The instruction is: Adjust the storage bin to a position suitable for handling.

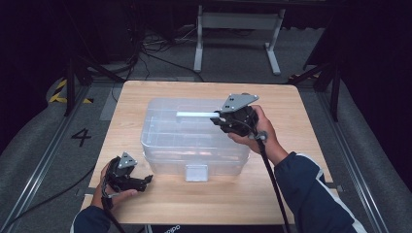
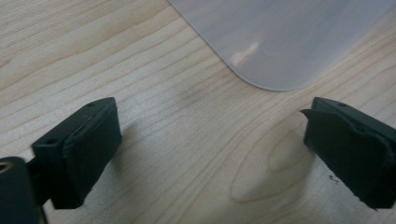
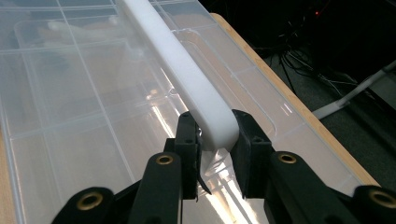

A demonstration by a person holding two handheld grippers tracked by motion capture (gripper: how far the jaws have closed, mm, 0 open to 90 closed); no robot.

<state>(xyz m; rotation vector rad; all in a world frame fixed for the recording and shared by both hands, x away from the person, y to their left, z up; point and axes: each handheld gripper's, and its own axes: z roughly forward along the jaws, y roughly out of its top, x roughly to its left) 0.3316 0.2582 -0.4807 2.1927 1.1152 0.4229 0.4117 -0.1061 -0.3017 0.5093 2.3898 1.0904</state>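
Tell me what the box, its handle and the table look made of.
Box: clear plastic, glossy; compartments show through, glare on the lid. Handle: opaque white plastic, smooth, seemingly matte, held in the right tongs. Table: pale wood or wood-look laminate; grain lines visible.

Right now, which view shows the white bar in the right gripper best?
The right gripper view: the white bar runs close up from between the closed jaws of the right gripper out over the clear bin. The high view shows it small and far off, a pale strip above the bin lid. The left gripper view gives table and a bin corner.
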